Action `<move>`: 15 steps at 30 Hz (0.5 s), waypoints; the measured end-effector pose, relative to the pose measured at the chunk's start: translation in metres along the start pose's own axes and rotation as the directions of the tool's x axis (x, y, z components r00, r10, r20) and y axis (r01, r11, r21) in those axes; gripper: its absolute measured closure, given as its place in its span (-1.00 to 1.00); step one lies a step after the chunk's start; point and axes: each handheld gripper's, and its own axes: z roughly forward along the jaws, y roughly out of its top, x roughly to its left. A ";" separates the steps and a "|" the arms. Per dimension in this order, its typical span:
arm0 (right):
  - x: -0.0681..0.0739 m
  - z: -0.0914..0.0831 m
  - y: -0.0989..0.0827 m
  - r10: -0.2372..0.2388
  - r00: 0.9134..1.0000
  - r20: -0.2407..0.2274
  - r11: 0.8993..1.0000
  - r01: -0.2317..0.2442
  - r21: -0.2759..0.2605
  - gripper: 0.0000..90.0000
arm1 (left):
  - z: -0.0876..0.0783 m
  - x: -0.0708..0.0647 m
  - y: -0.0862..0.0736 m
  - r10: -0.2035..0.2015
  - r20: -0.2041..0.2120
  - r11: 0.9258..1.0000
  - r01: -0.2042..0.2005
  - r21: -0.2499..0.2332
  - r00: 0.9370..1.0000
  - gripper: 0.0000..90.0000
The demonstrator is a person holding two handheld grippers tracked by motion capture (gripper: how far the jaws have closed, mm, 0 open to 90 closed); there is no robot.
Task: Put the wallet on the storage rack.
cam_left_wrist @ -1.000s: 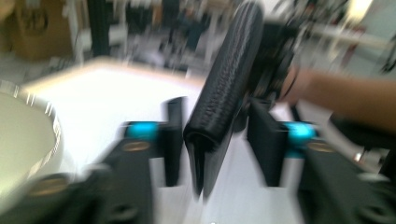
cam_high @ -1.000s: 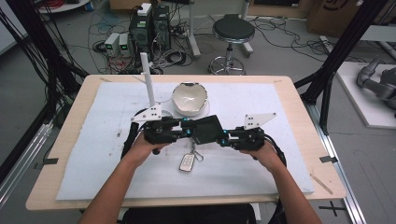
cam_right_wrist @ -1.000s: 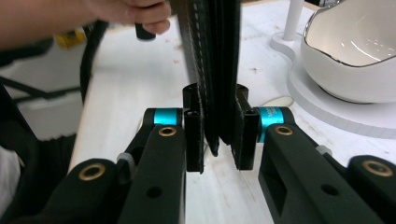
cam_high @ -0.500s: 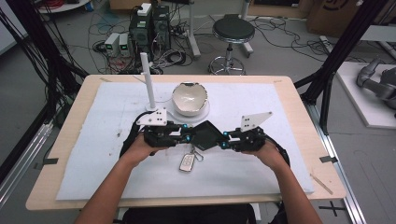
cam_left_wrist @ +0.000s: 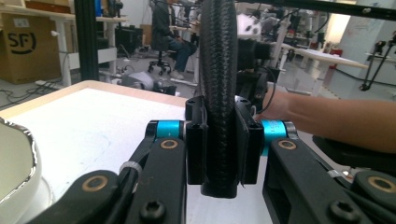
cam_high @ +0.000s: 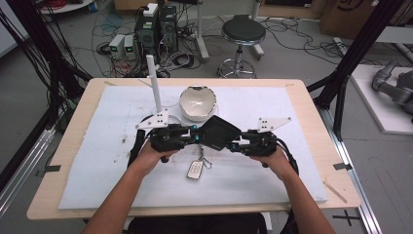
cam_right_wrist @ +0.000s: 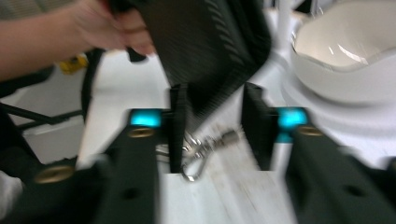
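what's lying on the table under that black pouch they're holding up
Below the black pouch a key fob with a metal clip lies on the white mat. Anything directly beneath the pouch is covered in the high view.

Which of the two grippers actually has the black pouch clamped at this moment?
The left gripper: its pads press both sides of the black pouch. The right gripper has a gap beside the pouch corner.

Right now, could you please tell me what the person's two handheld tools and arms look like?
Both are black. The left claw and right claw have turquoise collars by the pads and brass-coloured pivots. Each carries a pale three-cornered plate on top and trails a black cable. Forearms are bare, no sleeves visible.
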 end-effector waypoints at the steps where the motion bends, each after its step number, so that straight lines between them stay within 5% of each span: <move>1: 0.001 -0.001 0.001 -0.014 1.000 0.007 1.000 0.014 -0.006 0.69 | 0.000 0.000 0.000 -0.008 -0.008 1.000 0.008 0.003 1.000 0.70; 5: 0.001 -0.004 0.001 -0.028 1.000 -0.013 1.000 0.028 -0.006 0.79 | 0.001 0.002 -0.002 -0.004 -0.034 0.996 0.007 0.086 0.999 0.53; 7: 0.002 -0.004 0.001 -0.038 0.999 -0.010 0.999 0.038 0.022 0.80 | 0.003 0.003 -0.004 -0.004 -0.050 0.992 0.011 0.130 0.999 0.23; 10: 0.001 -0.002 0.001 -0.051 0.999 -0.002 0.996 0.051 0.072 0.80 | 0.001 0.004 -0.002 0.010 -0.061 0.990 -0.001 0.142 0.998 0.15; 15: 0.003 0.001 0.003 -0.071 0.997 -0.006 0.992 0.071 0.103 0.80 | 0.002 0.003 0.000 0.026 -0.042 0.987 -0.019 0.157 0.999 0.37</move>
